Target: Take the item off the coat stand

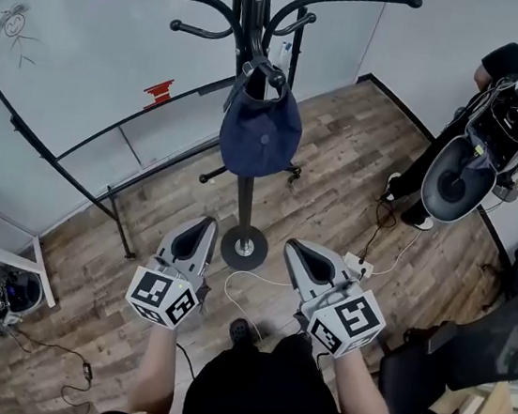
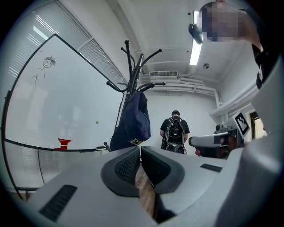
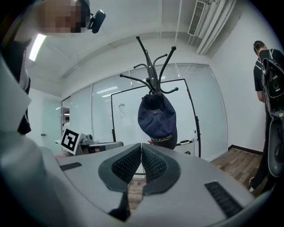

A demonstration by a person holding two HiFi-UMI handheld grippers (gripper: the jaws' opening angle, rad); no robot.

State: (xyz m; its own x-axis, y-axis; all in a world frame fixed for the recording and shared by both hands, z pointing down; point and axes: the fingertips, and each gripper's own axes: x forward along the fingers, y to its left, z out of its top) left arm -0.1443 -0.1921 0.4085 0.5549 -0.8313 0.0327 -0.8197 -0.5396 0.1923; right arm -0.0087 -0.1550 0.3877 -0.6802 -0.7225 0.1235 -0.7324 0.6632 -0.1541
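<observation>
Left gripper [image 1: 201, 229] and right gripper [image 1: 299, 249] are both closed; in each gripper view the two ribbed pads meet at the tips and nothing is between them. In the head view they are held side by side, low in front of the person, and they point toward the round base of the coat stand [image 1: 244, 199], one on each side of it and not touching it. The item, a dark navy cap [image 1: 259, 135], hangs on the coat stand just below the place where the curved black hooks spread out, with its crown toward the grippers. It is well above and beyond both grippers, and neither of them touches it. Some yellow lettering shows on the lower edge of the cap in the gripper views, but it is too small to read. Behind the stand is a whiteboard [image 1: 70, 63] with a little stick figure drawn on it and a small red object [image 1: 159, 92] on its ledge. The wooden floor [image 1: 340, 165] carries a white cable [image 1: 259, 282] near the base. At the far right another person with a black backpack [image 1: 514, 102] stands turned away.
</observation>
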